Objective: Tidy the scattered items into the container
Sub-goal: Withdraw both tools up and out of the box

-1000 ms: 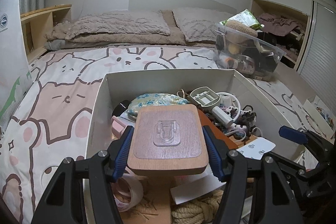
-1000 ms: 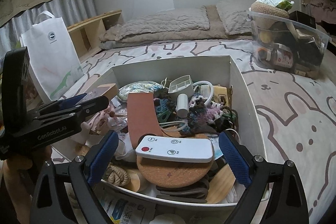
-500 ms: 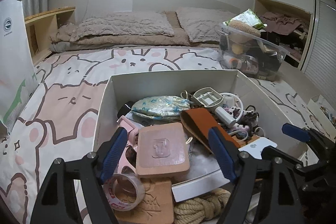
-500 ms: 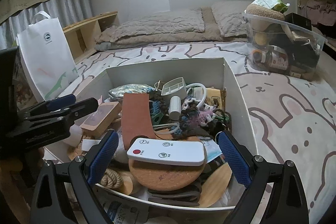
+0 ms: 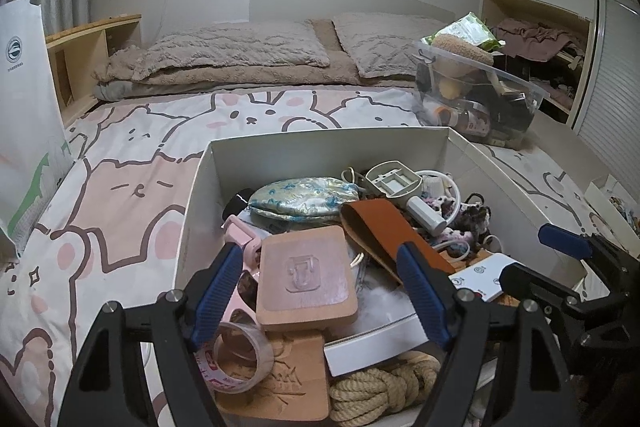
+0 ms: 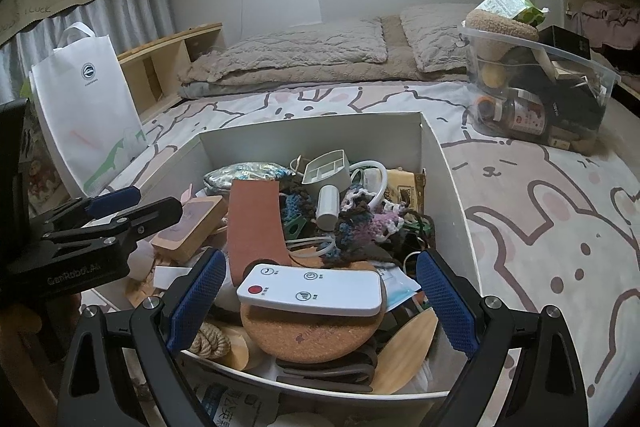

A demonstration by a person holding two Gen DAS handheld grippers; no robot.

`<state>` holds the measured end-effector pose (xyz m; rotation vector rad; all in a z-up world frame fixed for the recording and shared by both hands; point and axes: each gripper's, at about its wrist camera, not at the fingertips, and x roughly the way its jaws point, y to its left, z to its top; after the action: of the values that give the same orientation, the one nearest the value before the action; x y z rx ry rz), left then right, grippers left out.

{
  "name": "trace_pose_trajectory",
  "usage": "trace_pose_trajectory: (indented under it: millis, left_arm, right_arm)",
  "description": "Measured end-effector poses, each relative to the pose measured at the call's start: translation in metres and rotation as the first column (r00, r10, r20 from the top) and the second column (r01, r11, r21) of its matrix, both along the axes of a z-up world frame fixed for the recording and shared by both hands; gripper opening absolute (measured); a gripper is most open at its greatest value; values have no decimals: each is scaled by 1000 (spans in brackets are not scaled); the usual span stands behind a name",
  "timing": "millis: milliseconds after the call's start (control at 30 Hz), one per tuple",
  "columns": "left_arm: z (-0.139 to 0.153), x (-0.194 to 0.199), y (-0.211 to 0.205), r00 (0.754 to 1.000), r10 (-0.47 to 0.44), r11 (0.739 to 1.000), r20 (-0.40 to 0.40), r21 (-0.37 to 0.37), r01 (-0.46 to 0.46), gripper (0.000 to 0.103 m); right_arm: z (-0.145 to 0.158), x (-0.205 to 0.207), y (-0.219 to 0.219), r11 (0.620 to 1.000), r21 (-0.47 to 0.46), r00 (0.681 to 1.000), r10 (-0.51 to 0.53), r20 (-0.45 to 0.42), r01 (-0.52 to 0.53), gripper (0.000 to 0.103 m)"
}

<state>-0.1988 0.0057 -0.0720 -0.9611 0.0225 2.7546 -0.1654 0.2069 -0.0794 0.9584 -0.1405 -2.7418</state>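
Note:
A white box on the bed is full of small items. A wooden block with a clear hook lies on the pile near the box's left front. My left gripper is open and empty above it, the block free between its fingers. A white remote rests on a cork disc at the front. My right gripper is open and empty, its fingers either side of the remote without touching it.
In the box lie a brown leather strip, a tape roll, a rope coil, a patterned pouch and cables. A clear bin stands at the back right, a white bag at the left.
My left gripper opened and let go of the wooden block, which now lies in the box; the gripper then drew back. The right gripper stayed open over the remote.

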Motion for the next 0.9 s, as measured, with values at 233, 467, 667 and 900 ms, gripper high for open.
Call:
trace_pose_trajectory:
  millis: [233,467,667,900]
  left_arm:
    - [0,5,-1,1000,8,1000,-11,-12,-8,90]
    - [3,8,-5,1000,23,1000,-20,4,-23,103]
    - [4,12,-7,1000,25,1000,-9,14,-25,103]
    - [6,18,-9,999,35,999,-17,4,-35,103]
  right_arm:
    - [2,2,1,1000,-2,1000,-3,-6,3,96]
    - [3,2,6,1000,-3,1000,-16,-11,16,96]
    - [8,5,7,999,18,998,-42,-43,43,103]
    - [11,10,5,998,38,997,-42,-64,44,103]
